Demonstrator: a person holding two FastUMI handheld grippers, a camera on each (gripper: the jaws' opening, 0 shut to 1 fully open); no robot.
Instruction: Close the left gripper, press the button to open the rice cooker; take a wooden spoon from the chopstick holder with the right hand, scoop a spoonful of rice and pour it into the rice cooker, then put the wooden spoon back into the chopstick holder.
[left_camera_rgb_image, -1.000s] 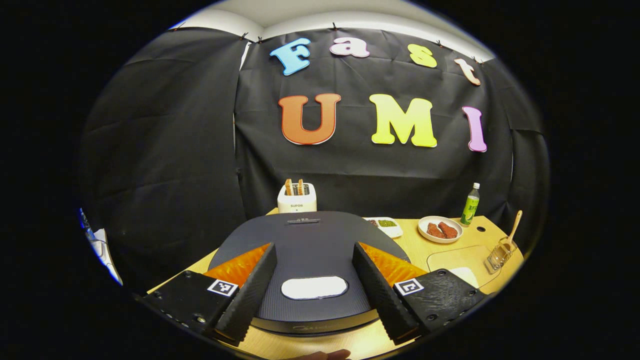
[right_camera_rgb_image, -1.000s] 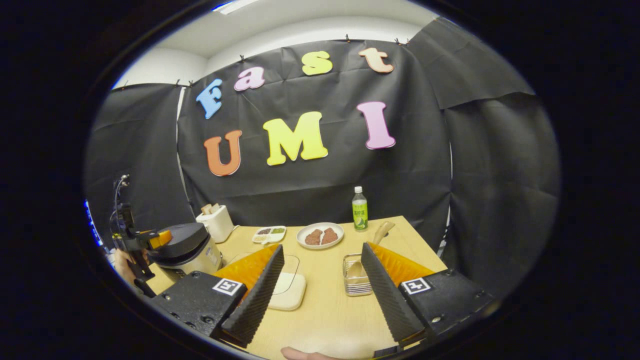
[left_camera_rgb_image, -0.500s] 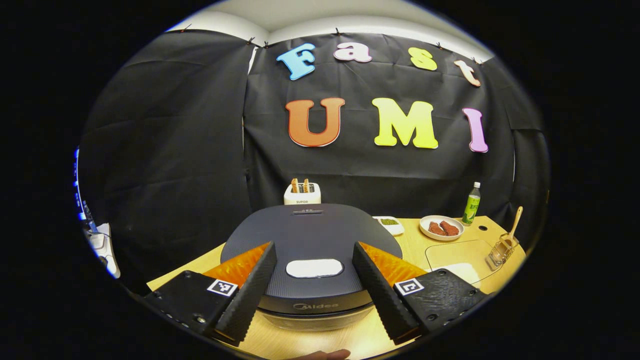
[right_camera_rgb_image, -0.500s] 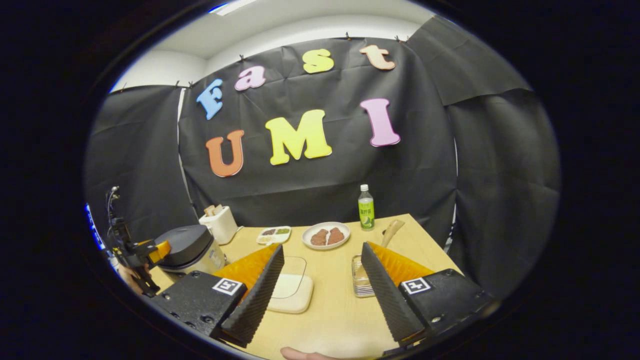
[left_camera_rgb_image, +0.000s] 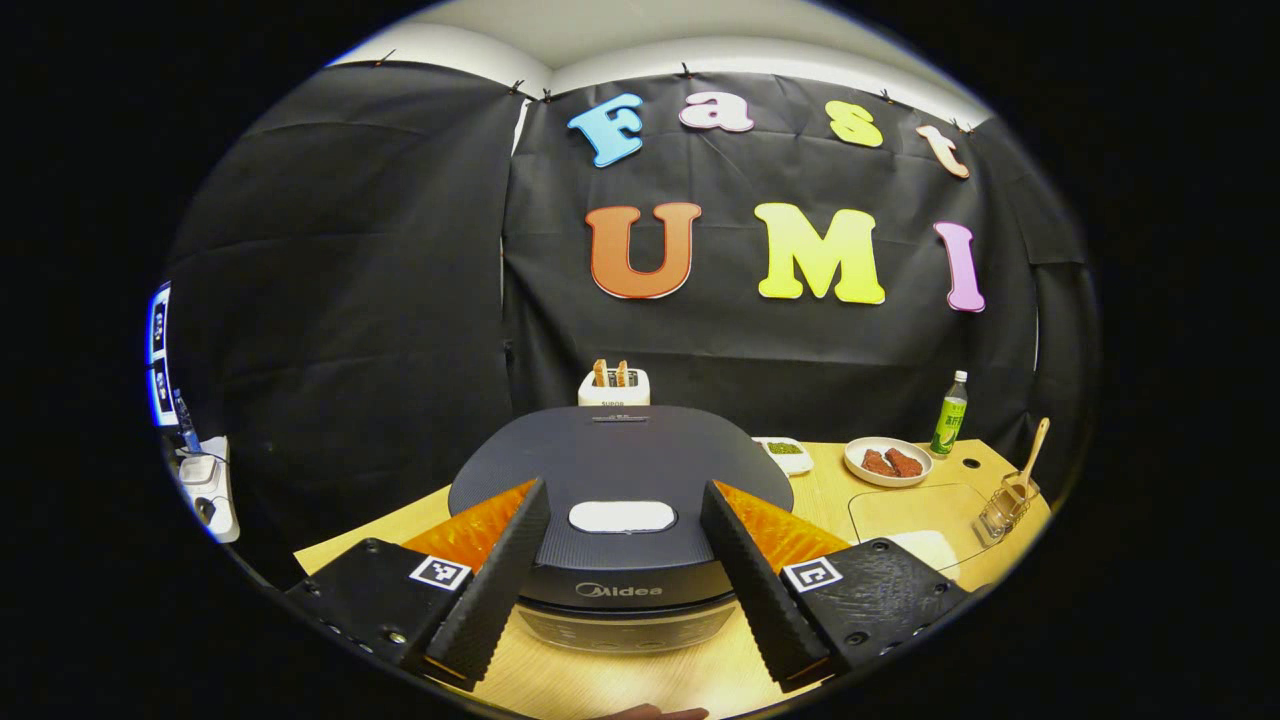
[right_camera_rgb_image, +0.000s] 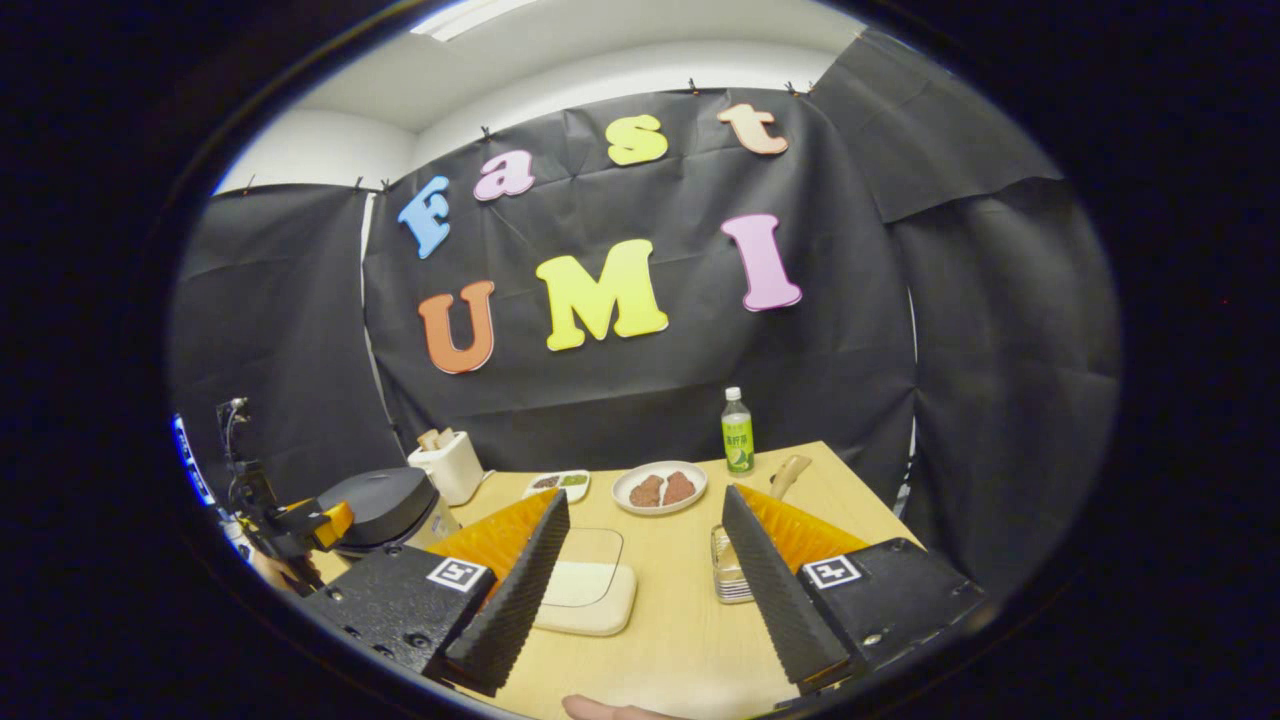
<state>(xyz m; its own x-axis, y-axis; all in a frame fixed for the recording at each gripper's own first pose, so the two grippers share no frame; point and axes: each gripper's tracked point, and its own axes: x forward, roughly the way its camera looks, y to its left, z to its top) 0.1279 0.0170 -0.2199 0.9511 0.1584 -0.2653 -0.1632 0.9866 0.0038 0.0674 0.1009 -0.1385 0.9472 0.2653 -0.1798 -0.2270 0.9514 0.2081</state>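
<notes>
The dark cooker (left_camera_rgb_image: 620, 470), lid shut with a white oval button (left_camera_rgb_image: 622, 516) on top, stands at the table's (left_camera_rgb_image: 880, 505) left edge, while the wooden spoon (left_camera_rgb_image: 1030, 455) leans in the holder (left_camera_rgb_image: 1003, 508) near the right edge.

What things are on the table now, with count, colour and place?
rice cooker: one, dark lid shut, table's left end
button: one, white, on the lid
toaster: one, white, behind the cooker
small dish: one, white, beside the toaster
plate: one, white, brown pieces on it, rear middle
bottle: one, green, at the back
holder: one, clear, right side
spoon: one, wooden, standing in the holder
container: one, white with clear lid, middle
table: one, light wood
left tongs: open, in front of the cooker
right tongs: open, above the table
</notes>
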